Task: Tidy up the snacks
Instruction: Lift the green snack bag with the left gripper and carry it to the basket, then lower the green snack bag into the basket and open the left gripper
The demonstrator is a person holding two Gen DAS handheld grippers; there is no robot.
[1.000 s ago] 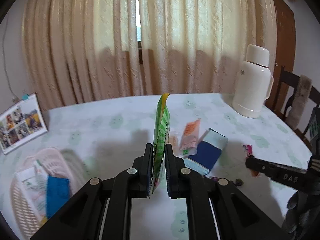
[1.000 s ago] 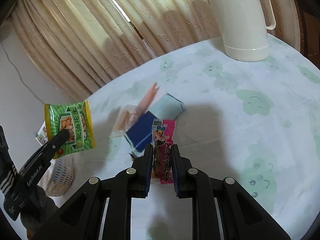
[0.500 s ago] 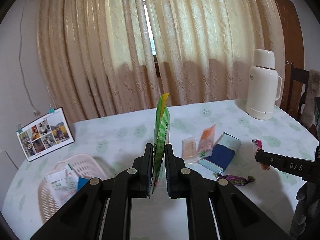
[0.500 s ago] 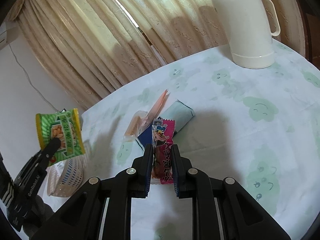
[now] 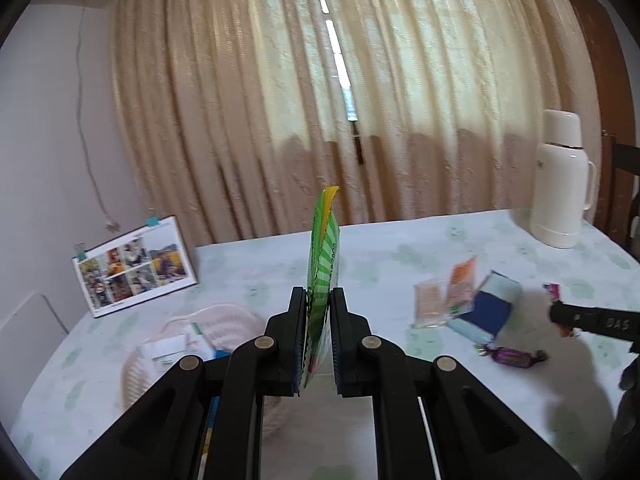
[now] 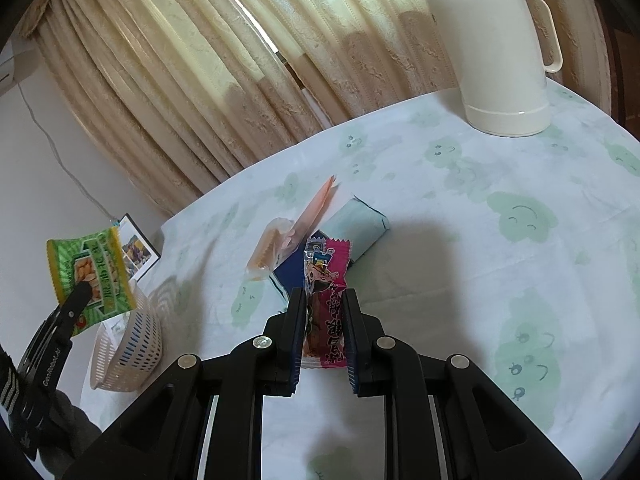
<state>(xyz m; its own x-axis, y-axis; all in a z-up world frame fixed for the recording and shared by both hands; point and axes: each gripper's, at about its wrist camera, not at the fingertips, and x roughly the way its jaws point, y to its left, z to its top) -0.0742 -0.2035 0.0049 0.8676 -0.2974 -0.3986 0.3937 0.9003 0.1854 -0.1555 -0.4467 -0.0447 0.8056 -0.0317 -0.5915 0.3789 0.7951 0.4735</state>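
My left gripper (image 5: 318,300) is shut on a green peanut packet (image 5: 323,256), held edge-on above the table; the packet also shows in the right wrist view (image 6: 94,272), just above the pink basket (image 6: 132,344). The basket (image 5: 224,320) lies below left of the left gripper with packets inside. My right gripper (image 6: 324,300) is shut on a pink snack bar (image 6: 326,292), held above the table. A blue packet (image 6: 356,228), an orange sachet (image 6: 316,208), a clear cracker pack (image 6: 266,252) and a purple candy (image 5: 512,356) lie on the table.
A white thermos (image 6: 496,52) stands at the table's far right. A photo calendar (image 5: 132,264) stands at the far left. Curtains hang behind the table. A dark wooden chair (image 5: 624,184) is at the right edge.
Both grippers have risen and drawn back from the table. The left gripper with the green packet has swung left, over the basket. The right gripper holds the pink bar as before.
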